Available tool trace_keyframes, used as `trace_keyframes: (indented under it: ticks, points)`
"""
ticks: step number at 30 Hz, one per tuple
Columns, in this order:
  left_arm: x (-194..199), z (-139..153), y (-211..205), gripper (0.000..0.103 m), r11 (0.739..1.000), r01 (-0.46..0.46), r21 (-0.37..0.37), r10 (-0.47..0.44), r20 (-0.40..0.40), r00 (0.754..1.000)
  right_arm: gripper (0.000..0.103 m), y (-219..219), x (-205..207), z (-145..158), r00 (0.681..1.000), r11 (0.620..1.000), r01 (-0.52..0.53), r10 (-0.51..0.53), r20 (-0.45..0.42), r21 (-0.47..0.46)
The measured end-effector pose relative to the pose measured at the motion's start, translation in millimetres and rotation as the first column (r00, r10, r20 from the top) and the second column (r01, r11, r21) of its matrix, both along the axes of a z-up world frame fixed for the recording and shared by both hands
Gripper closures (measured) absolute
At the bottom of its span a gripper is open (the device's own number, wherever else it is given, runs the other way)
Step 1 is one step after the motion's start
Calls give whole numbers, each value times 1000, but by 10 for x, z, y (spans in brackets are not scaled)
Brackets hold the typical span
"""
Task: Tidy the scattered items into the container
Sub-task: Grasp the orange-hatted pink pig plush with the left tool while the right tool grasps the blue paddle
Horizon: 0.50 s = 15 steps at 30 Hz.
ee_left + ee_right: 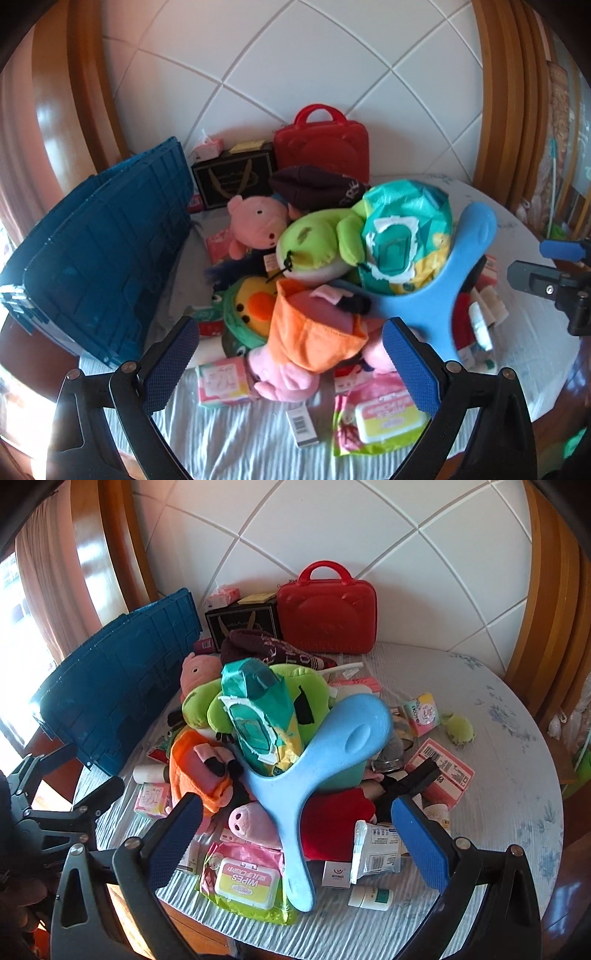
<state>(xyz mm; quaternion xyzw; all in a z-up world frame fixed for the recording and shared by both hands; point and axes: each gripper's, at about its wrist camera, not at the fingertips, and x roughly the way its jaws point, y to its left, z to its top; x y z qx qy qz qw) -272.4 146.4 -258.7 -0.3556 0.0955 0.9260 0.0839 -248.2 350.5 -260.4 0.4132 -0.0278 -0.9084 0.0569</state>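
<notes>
A heap of toys and packs lies on a round table with a pale cloth (491, 716). A blue crate (103, 254) lies tipped on its side at the left; it also shows in the right wrist view (122, 686). My left gripper (291, 365) is open, just above a pink pig plush in an orange dress (314, 332). My right gripper (295, 838) is open over a blue three-armed plastic toy (325, 746) and a pink wipes pack (247, 882). A green plush (314, 243) and a teal wipes pack (402, 232) top the heap.
A red case (327, 613) and a black gift bag (240, 622) stand against the white tiled wall. Small boxes, a white bottle (369, 897) and a green ball toy (460, 731) lie on the right. Wooden frames flank the table.
</notes>
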Motion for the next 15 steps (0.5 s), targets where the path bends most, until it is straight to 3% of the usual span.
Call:
trace_keyframes:
  ticks: [5,10,15]
  points:
    - [-310,-548,12,2,994,112,-10,-112,23,993,0,-104,-10,-264,999,999,18,-19,39,44]
    - [-646,-1144,134,2,967,243,-82,-239,51,970,0,-132,10,-453,992,993,79,-87,87,86]
    - [-805,-1394,252,2,929,364,-67,-361,54,931,0,-190,-21,-612,983,988,119,-132,131,101]
